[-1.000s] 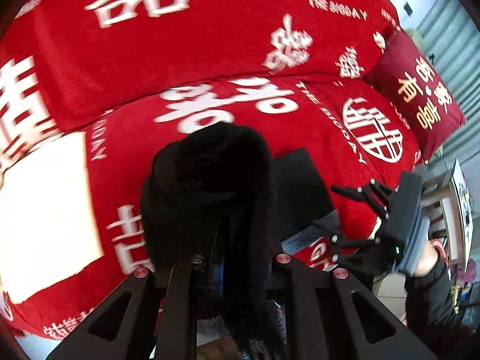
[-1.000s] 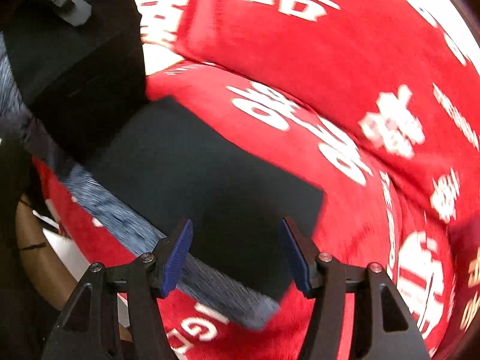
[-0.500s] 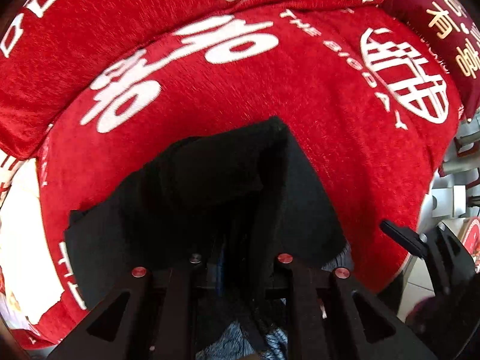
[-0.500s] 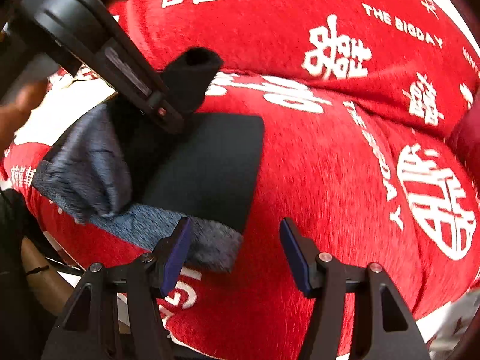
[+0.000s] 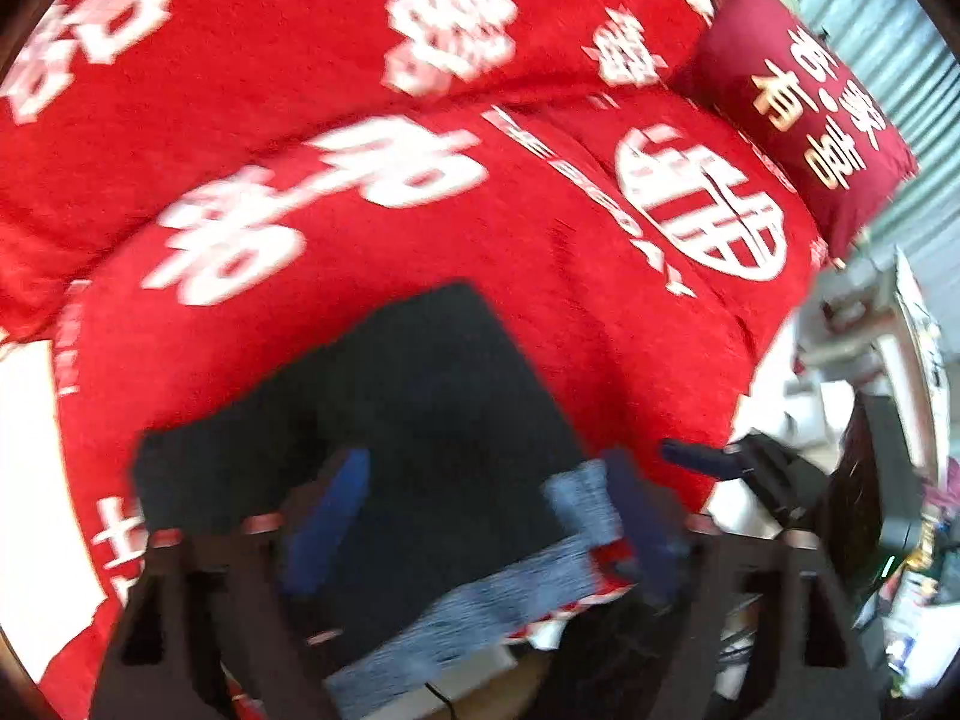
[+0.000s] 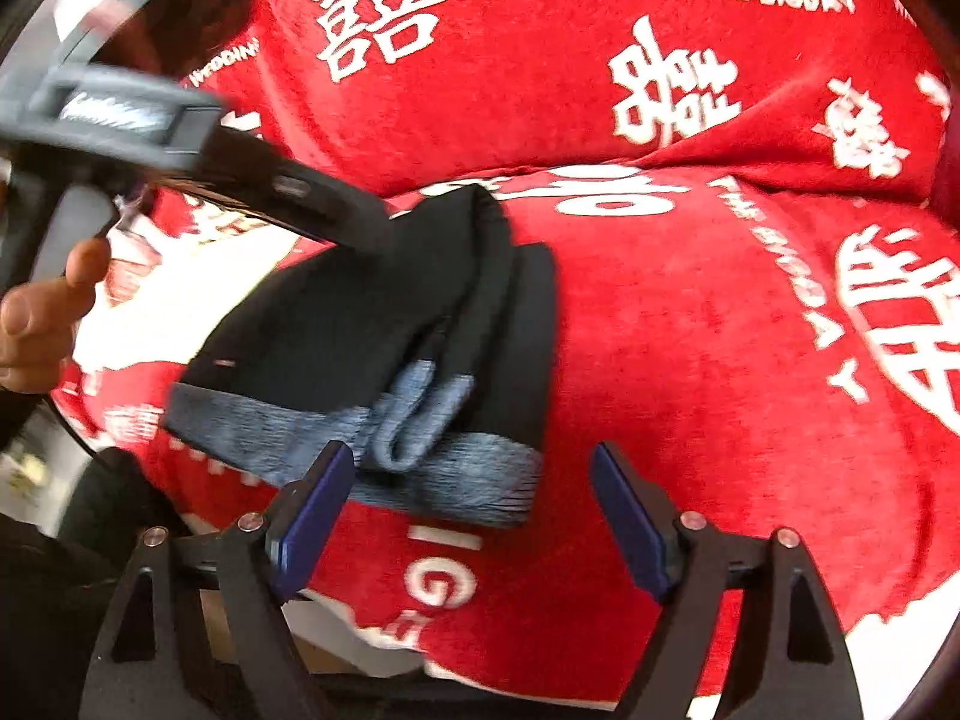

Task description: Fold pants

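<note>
The black pants (image 5: 420, 408) lie folded on the red sofa cover, with their blue-grey waistband (image 5: 498, 588) along the near edge. They also show in the right wrist view (image 6: 384, 336), waistband (image 6: 432, 462) toward me. My left gripper (image 5: 486, 516) is open and empty just above the near part of the pants; in the right wrist view its body (image 6: 198, 150) hovers over their far left corner. My right gripper (image 6: 468, 516) is open and empty, just in front of the waistband; one of its fingertips (image 5: 696, 456) shows in the left wrist view.
A red cover with white characters (image 5: 540, 228) drapes the sofa seat and back (image 6: 540, 60). A dark red cushion (image 5: 804, 102) leans at the far right. Cluttered furniture (image 5: 888, 396) stands past the sofa's right end.
My left gripper has let go of the bunched pants and opened; the pants now lie folded flat on the seat. My right gripper stayed open and swung to face them.
</note>
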A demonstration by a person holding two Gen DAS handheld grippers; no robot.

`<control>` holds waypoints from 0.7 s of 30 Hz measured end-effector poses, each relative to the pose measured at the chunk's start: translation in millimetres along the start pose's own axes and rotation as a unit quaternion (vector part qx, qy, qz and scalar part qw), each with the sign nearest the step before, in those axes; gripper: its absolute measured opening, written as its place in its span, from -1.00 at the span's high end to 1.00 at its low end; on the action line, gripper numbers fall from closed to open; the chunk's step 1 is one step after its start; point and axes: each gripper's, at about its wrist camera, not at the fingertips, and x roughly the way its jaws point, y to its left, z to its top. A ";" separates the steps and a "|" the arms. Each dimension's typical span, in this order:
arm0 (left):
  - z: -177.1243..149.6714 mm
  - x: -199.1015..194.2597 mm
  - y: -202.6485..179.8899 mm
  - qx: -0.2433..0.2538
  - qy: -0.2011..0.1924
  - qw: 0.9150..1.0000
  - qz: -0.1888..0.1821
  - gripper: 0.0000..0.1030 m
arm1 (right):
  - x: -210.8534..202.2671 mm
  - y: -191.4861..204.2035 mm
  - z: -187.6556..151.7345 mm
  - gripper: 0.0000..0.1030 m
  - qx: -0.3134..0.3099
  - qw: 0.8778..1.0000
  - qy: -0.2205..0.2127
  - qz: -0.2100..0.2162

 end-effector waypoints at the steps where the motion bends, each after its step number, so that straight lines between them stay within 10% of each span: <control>1: -8.5 -5.6 9.7 -0.002 -0.011 1.000 0.017 -0.73 | -1.0 -0.1 1.0 -0.63 -0.002 1.000 0.000 -0.003; 8: -77.3 16.2 101.8 -0.116 0.022 0.988 0.101 -0.73 | 20.4 5.9 23.4 -0.63 0.016 1.000 0.012 0.019; 11: -103.0 31.8 129.0 -0.186 0.020 0.980 0.073 -0.74 | 54.7 26.8 40.1 -0.63 -0.004 0.999 0.043 0.003; 16: -108.3 30.4 134.4 -0.209 0.009 0.975 0.073 -0.96 | 77.0 59.7 54.4 0.44 -0.051 0.996 0.073 -0.021; 21: -99.4 -5.4 126.7 -0.181 -0.054 0.978 0.084 -0.96 | 21.9 37.8 68.8 0.61 0.019 1.000 0.003 0.014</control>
